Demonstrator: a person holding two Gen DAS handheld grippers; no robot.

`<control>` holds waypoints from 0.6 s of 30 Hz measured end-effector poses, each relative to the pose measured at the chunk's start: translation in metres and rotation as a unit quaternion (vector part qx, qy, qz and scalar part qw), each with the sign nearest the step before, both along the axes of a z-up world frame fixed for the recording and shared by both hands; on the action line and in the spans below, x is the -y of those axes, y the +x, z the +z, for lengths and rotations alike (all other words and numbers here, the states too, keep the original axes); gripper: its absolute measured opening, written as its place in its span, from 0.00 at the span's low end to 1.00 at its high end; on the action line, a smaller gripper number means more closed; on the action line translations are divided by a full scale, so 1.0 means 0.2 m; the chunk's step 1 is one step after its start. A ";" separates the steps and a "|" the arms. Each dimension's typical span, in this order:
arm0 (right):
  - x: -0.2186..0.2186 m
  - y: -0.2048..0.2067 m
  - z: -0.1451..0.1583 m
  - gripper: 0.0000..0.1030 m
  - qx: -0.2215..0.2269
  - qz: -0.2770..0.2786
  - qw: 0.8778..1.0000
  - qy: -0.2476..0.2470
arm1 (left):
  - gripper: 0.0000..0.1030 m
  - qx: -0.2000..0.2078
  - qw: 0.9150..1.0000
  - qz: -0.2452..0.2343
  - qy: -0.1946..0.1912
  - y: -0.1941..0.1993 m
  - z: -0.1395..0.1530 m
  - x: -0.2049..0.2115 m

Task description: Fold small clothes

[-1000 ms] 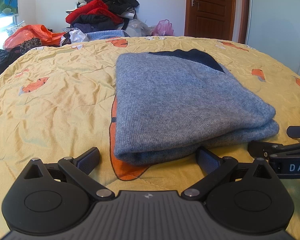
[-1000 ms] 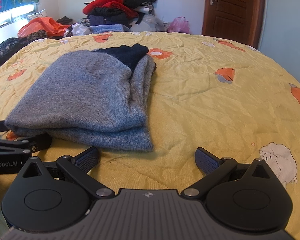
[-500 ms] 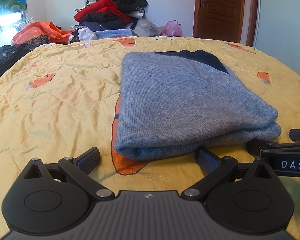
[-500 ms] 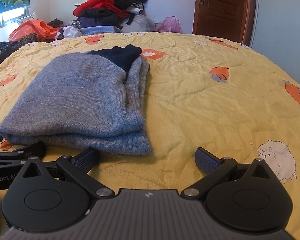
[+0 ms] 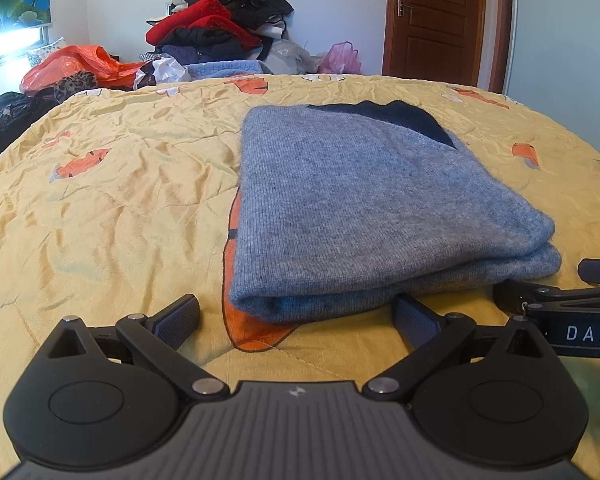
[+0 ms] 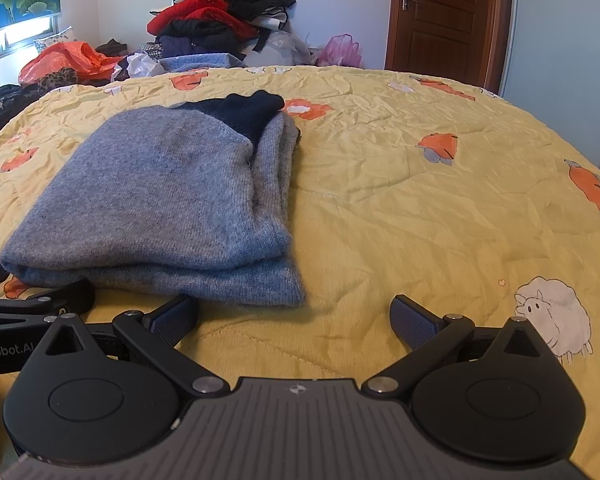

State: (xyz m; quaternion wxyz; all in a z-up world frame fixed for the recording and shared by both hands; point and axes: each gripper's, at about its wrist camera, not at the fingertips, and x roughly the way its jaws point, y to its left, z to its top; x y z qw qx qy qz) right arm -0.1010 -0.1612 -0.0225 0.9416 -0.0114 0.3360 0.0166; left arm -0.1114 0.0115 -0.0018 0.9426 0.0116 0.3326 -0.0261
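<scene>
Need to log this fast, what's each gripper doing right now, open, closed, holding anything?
Left gripper: open, holding nothing, just short of the folded grey sweater.
Right gripper: open, holding nothing, over the yellow bedspread.

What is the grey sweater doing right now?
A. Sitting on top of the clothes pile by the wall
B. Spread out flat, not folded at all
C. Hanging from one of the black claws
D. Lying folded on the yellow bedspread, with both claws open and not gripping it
D: the grey sweater lies folded in layers on the yellow bedspread, and the left gripper and right gripper both stand open, holding nothing.
</scene>
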 end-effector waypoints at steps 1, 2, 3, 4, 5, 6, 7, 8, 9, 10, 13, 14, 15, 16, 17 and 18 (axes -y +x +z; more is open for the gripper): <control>0.00 0.00 0.00 1.00 0.000 0.000 1.000 0.000 | 1.00 0.000 1.000 0.000 0.000 0.00 0.00 0.00; 0.00 0.00 0.00 1.00 0.000 0.000 1.000 0.000 | 1.00 0.000 1.000 0.000 0.000 0.00 0.00 0.00; 0.00 0.00 0.00 1.00 0.000 0.000 1.000 0.000 | 1.00 0.000 1.000 0.000 0.000 0.00 0.00 0.00; 0.00 0.00 0.00 1.00 0.000 0.000 1.000 0.000 | 1.00 0.000 1.000 0.000 0.000 0.00 0.00 0.00; 0.00 0.00 0.00 1.00 0.000 0.000 1.000 0.000 | 1.00 0.000 1.000 0.000 0.000 0.00 0.00 0.00; 0.00 0.00 0.00 1.00 0.000 0.000 1.000 0.000 | 1.00 0.000 1.000 0.000 0.000 0.00 0.00 0.00; 0.00 0.00 0.00 1.00 0.000 0.000 1.000 0.000 | 1.00 0.000 1.000 0.000 -0.001 0.00 0.00 0.00; 0.00 0.00 0.00 1.00 0.000 0.000 1.000 0.000 | 1.00 0.000 1.000 0.000 0.000 0.00 0.00 0.00; 0.00 0.00 0.00 1.00 0.000 0.000 1.000 0.000 | 1.00 0.000 1.000 0.000 0.000 0.00 0.00 0.00; 0.00 0.00 0.00 1.00 0.000 0.000 1.000 0.000 | 1.00 0.000 1.000 0.000 0.000 0.00 0.00 0.00; 0.00 0.00 0.00 1.00 0.000 0.000 1.000 0.000 | 1.00 -0.001 1.000 -0.002 -0.001 -0.01 0.00 0.00; 0.00 0.00 0.00 1.00 0.000 0.000 1.000 0.000 | 1.00 -0.001 1.000 -0.004 0.000 -0.01 0.00 0.00; 0.00 0.00 0.00 1.00 0.000 0.000 1.000 0.000 | 1.00 -0.003 1.000 -0.005 0.000 0.00 0.00 0.00; 0.00 0.00 0.00 1.00 0.000 0.000 1.000 0.000 | 1.00 -0.004 1.000 -0.007 0.000 -0.01 0.01 0.00; 0.00 0.00 0.00 1.00 0.000 0.000 1.000 0.000 | 1.00 -0.004 1.000 -0.008 -0.002 -0.01 0.01 -0.01; 0.00 0.00 0.00 1.00 0.000 0.001 1.000 0.000 | 1.00 -0.005 1.000 -0.010 -0.002 -0.01 0.01 -0.01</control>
